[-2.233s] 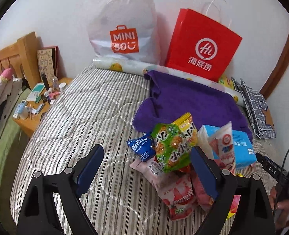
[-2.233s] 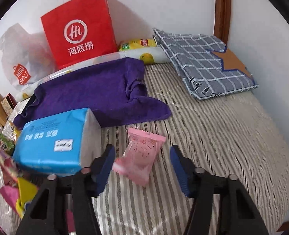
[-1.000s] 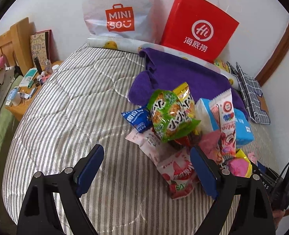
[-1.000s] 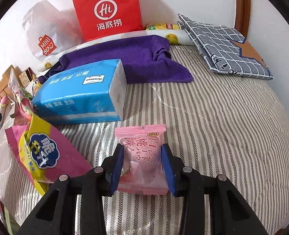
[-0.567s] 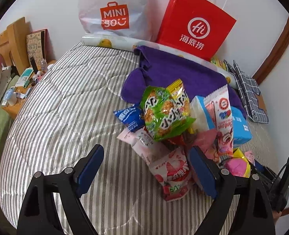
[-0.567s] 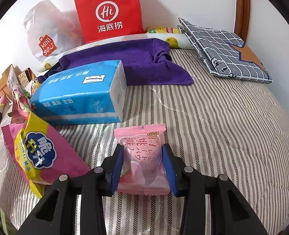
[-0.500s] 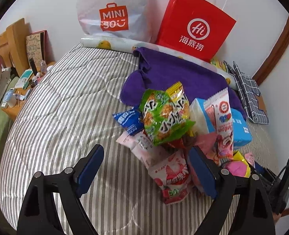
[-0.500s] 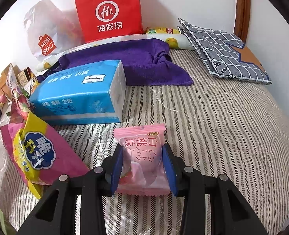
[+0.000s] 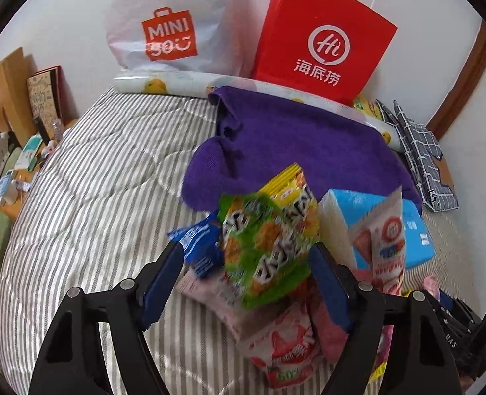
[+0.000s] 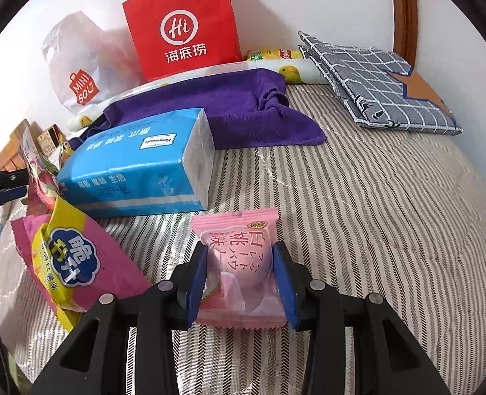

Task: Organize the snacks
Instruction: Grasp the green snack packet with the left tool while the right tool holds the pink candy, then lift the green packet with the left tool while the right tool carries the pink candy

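A heap of snack packs lies on the striped bed. My left gripper (image 9: 247,275) is open, its fingers either side of a green snack bag (image 9: 269,240) standing on the heap, with a blue pack (image 9: 198,243) at its left and pink strawberry packs (image 9: 285,352) below. My right gripper (image 10: 239,278) is shut on a small pink peach-snack packet (image 10: 239,263), held just above the bed. A pink and yellow chip bag (image 10: 75,263) lies left of it. A tall pink-white pack (image 9: 386,240) stands right of the green bag.
A blue tissue pack (image 10: 137,171) lies behind the snacks, a purple towel (image 9: 302,144) beyond it. A red paper bag (image 9: 321,39) and a white Miniso bag (image 9: 170,29) lean on the wall. A folded checked cloth (image 10: 384,85) lies at the right. A cluttered wooden nightstand (image 9: 15,177) stands left.
My left gripper has moved forward and its fingers have narrowed around the green bag. My right gripper closed on the pink packet earlier and has since held it nearly still.
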